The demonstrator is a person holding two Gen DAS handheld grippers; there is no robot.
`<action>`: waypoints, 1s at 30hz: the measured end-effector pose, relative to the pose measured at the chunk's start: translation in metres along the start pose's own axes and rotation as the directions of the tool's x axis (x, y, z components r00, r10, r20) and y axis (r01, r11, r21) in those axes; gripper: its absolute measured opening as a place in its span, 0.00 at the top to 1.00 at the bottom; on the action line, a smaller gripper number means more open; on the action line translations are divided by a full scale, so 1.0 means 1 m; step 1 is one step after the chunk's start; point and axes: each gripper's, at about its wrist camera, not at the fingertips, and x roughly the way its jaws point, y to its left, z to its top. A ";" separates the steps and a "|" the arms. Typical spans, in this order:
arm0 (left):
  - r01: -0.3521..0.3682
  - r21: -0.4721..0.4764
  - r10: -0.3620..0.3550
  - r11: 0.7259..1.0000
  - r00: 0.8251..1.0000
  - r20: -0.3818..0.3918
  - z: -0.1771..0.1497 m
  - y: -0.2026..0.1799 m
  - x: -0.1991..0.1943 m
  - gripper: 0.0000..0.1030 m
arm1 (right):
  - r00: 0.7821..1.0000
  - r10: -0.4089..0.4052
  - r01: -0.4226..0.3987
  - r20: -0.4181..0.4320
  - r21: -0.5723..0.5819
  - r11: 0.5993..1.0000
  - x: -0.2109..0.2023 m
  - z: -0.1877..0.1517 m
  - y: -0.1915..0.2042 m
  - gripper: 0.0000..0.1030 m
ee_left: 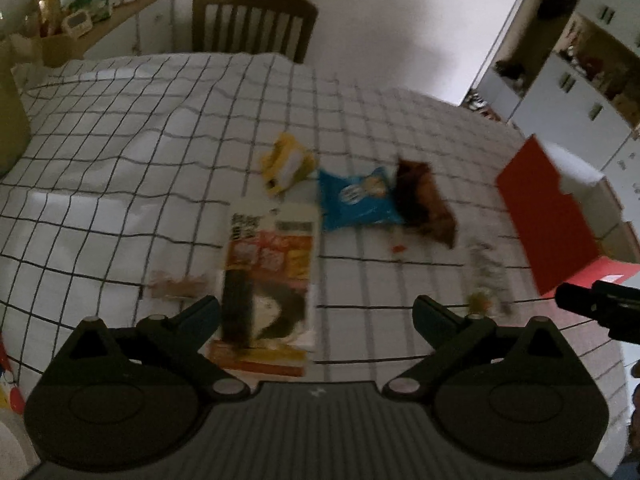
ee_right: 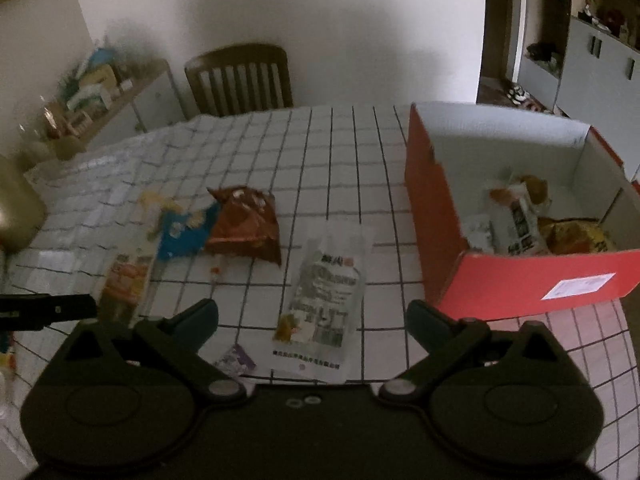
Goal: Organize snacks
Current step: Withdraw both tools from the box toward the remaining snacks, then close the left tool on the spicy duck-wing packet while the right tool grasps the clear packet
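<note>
Snack packets lie on a checked tablecloth (ee_left: 120,140). My left gripper (ee_left: 316,312) is open above a long white and orange packet (ee_left: 268,276), which lies by its left finger. Beyond it lie a yellow packet (ee_left: 286,166), a blue packet (ee_left: 356,200) and a brown packet (ee_left: 424,200). My right gripper (ee_right: 312,316) is open over a clear packet with print (ee_right: 328,292); nothing is between its pads. The brown packet (ee_right: 246,224) and blue packet (ee_right: 184,232) lie to its left. A red box (ee_right: 532,280) to the right holds several snacks (ee_right: 520,220).
A wooden chair (ee_left: 252,24) stands at the table's far side. A cluttered side shelf (ee_left: 92,12) is at the far left, white cupboards (ee_left: 580,92) at the right. A small purple wrapper (ee_right: 236,360) lies near my right gripper. The red box (ee_left: 548,216) sits at the table's right edge.
</note>
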 end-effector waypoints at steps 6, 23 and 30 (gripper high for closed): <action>-0.039 -0.005 0.039 0.999 0.999 -0.020 0.000 0.016 0.029 0.00 | 0.998 -0.041 0.040 -0.054 -0.022 0.999 0.036 -0.001 0.010 0.04; -0.144 0.057 0.147 0.988 0.987 -0.063 0.009 0.013 0.085 0.01 | 0.974 -0.129 0.115 -0.188 -0.084 0.990 0.109 0.005 0.016 0.19; -0.180 0.108 0.185 0.978 0.982 -0.034 0.007 0.006 0.087 0.09 | 0.977 -0.116 0.103 -0.181 -0.080 0.991 0.112 0.009 0.018 0.24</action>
